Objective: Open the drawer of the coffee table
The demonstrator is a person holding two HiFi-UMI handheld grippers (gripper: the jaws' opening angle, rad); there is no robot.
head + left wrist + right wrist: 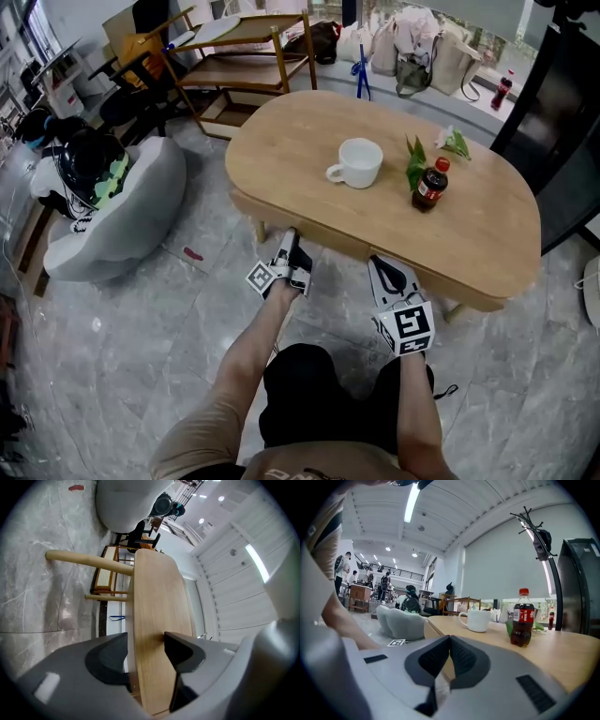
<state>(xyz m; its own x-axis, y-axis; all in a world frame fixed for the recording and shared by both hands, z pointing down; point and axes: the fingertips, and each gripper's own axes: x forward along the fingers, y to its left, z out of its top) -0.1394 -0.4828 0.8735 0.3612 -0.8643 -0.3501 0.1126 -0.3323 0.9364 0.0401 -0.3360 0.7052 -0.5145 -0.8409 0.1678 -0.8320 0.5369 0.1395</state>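
Left hand-held gripper, rolled sideways, straddles table edge

From where I sit the head view is evenly bright, with a pale sheen on the marble floor and only soft shadow under the coffee table. Both gripper views bend hard toward the edges and end in dark rounded corners. A ceiling strip light glares white in the right gripper view — another strip light burns out in the left. The left gripper and right gripper, close to their lenses, look slightly soft.
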